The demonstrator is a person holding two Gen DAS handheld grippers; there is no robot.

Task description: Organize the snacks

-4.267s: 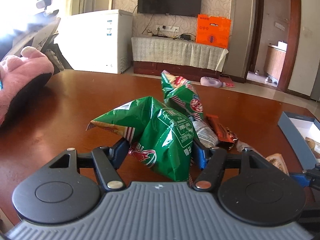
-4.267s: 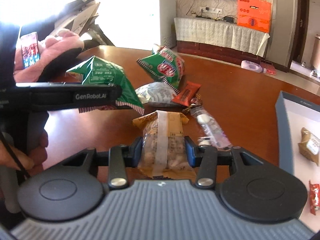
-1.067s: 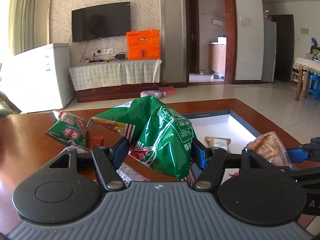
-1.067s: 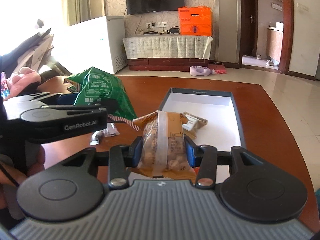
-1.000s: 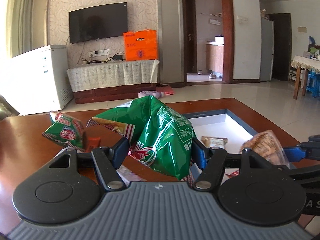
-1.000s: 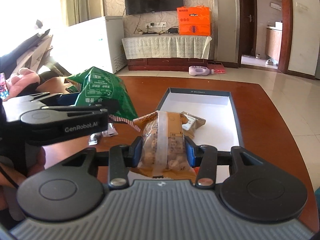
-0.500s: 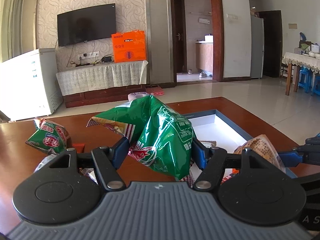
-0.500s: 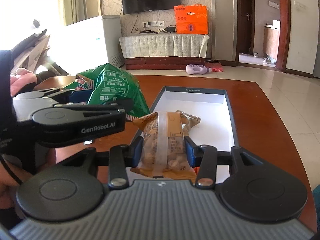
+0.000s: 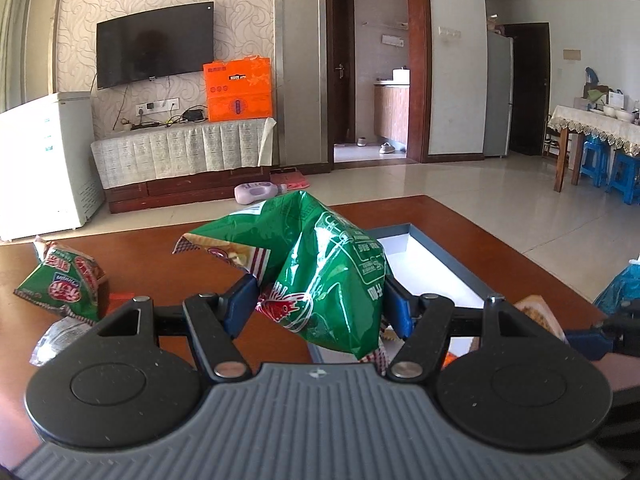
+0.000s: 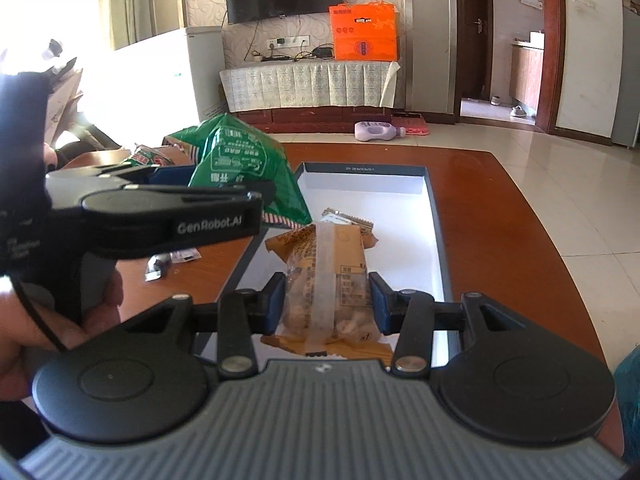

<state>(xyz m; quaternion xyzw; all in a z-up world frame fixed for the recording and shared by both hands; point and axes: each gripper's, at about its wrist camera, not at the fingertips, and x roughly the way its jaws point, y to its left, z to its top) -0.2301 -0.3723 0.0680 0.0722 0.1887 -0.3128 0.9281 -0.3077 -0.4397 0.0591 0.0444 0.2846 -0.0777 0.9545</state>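
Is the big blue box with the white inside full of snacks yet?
No. The shallow blue box is mostly bare white; one small wrapped snack lies visible inside.

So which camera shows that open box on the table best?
The right wrist view: the box shows nearly whole, white inside. The left wrist view shows only its far end, behind the green snack bag.

Support: a reddish-brown wooden table [image 10: 500,216] is seen under and ahead of both pairs of jaws.
Box: a shallow white-lined box [image 10: 427,184] with a dark rim is laid on the table, below and beyond the right jaws.
Left of the left jaws: a small green packet [image 9: 60,284] and a clear wrapper [image 9: 56,336] are laid on the wood.
Left of the right jaws: a small wrapper [image 10: 168,262] is seen on the wood beside the box.
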